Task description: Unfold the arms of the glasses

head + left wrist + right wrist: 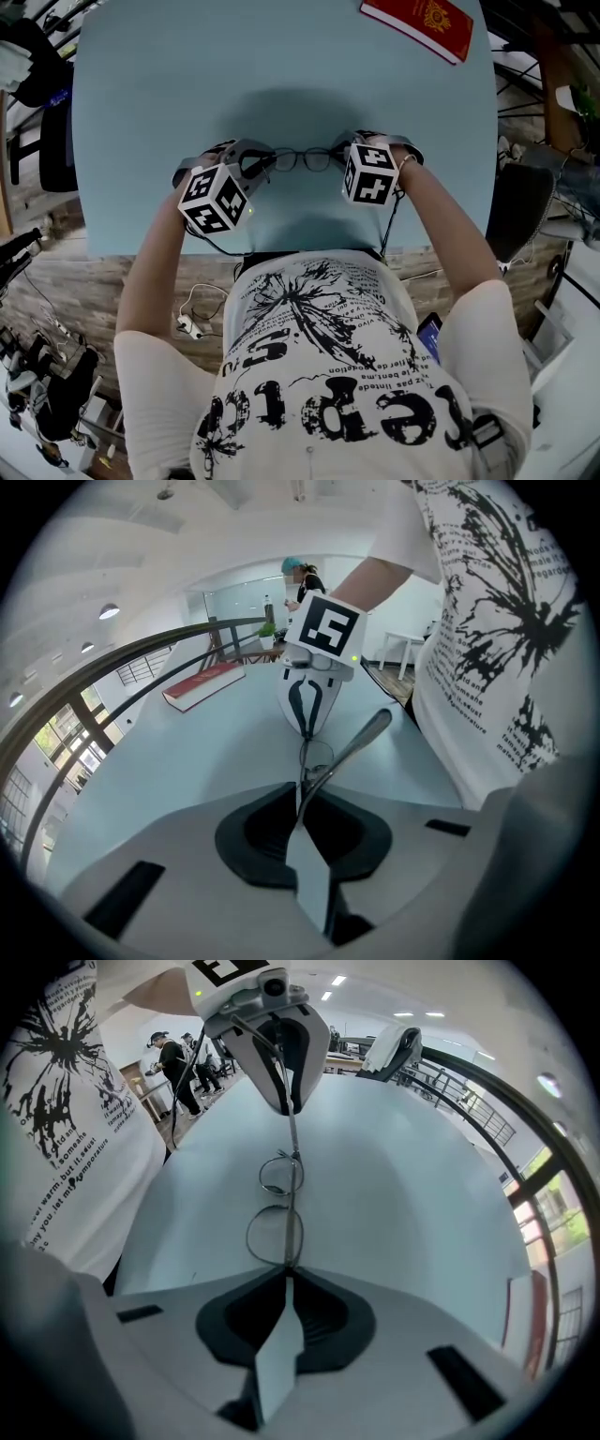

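While your left hand-held gripper pinches one end of the glasses, your right hand-held gripper clamps the other.

The glasses are framed in thin dark metal wire, and a smooth sheen is shown on one arm. The worktop is finished smooth and matt. The left claw and right claw are cased in matt grey plastic. The book is bound in a glossy cover.

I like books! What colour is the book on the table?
The book is red with a gold emblem, seen best in the head view.
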Available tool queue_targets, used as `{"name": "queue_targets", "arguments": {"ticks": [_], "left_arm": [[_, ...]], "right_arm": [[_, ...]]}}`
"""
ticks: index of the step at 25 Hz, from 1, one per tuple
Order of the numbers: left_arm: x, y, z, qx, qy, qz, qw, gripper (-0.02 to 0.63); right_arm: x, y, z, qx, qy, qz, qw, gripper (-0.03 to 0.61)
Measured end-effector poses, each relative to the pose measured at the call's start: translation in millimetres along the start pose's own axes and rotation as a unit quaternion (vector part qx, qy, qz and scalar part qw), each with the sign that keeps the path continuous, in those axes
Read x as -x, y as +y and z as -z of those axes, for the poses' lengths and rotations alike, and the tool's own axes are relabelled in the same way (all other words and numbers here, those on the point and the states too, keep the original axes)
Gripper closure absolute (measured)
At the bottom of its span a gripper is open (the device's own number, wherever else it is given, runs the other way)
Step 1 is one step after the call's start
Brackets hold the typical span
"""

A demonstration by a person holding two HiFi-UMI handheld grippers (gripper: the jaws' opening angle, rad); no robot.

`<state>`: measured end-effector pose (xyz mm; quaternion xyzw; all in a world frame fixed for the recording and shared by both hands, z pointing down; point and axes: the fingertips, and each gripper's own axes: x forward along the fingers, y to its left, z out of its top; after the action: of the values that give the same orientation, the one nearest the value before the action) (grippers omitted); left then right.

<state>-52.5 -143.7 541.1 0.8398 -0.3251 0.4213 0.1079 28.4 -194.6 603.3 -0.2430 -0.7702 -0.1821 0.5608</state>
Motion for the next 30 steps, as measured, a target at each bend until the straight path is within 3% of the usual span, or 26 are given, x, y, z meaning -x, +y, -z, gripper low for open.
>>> {"name": "queue_targets", "arguments": {"ticks": [6, 8, 12, 19, 30], "left_arm": [[0, 0, -7, 0.014, -0.023, -0.007, 0.9996, 0.581], [-1, -1, -9, 0.017, -0.030, -0.008, 0.9994, 0.581], [0, -2, -11, 0.024, -0.049, -0.007, 0.9985, 0.581], [6, -4, -9, 0.035, -0.074, -0.004, 0.9966, 0.581], [15, -6, -1, 0.042, -0.080, 0.003, 0.9959, 0.581]], "right_arm": [[4, 0, -2, -0.014, 0.004, 0.006, 1.000, 0.534], [8, 0, -9, -0.025, -0.008, 0.009, 1.000, 0.455], [17, 0, -39, -0.020, -0.032, 0.014, 0.999, 0.434], [4, -1, -93, 0.032, -0.031, 0.009, 0.999, 0.491], [-14, 1, -105, 0.069, 0.011, -0.003, 0.998, 0.551]]}}
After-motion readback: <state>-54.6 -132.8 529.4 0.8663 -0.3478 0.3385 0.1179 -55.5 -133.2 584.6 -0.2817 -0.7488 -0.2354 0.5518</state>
